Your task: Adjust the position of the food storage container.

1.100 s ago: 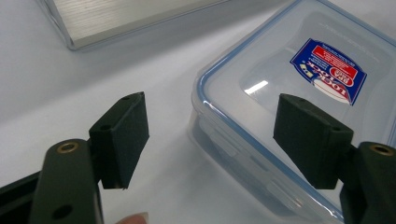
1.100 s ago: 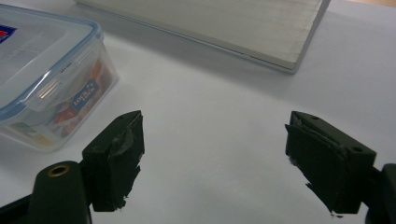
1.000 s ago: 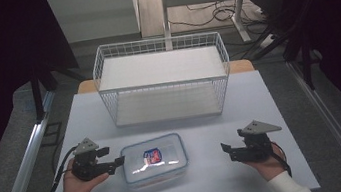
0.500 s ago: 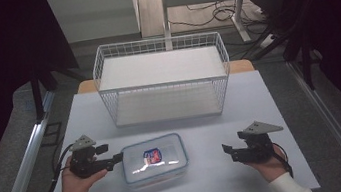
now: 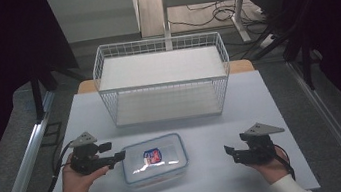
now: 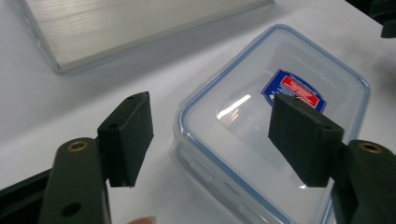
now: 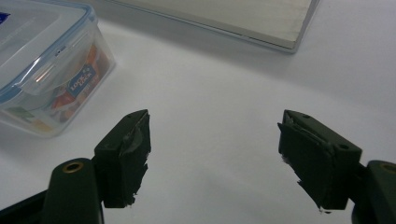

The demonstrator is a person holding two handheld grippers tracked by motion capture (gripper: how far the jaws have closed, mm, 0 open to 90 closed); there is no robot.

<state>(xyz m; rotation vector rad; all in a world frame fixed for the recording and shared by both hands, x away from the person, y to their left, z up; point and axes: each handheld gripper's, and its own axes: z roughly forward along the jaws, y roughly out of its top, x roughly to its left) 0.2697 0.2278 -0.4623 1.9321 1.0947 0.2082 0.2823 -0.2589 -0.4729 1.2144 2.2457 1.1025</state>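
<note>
A clear plastic container (image 5: 155, 161) with a blue-rimmed lid and a red and blue label lies on the white table (image 5: 271, 107) near its front edge. My left gripper (image 5: 114, 152) sits at the container's left end, pointing at it. In the left gripper view, its jaws (image 6: 215, 140) stand open and have just been closing a little. The container's (image 6: 261, 116) near corner lies between them, one pad (image 6: 303, 140) over the lid, neither pressing. My right gripper (image 5: 229, 152) rests to the container's right, apart from it. It is open (image 7: 215, 158), its jaws have just narrowed slightly, and only bare table lies between them.
A white wire basket (image 5: 164, 84) with a pale board in its bottom stands at the back middle of the table. The container (image 7: 42, 70) shows printed packets inside. Bare table lies between the basket and the container. Cables trail from both grippers.
The left gripper has edged slightly up the picture beside the container. The right hand has kept still.
</note>
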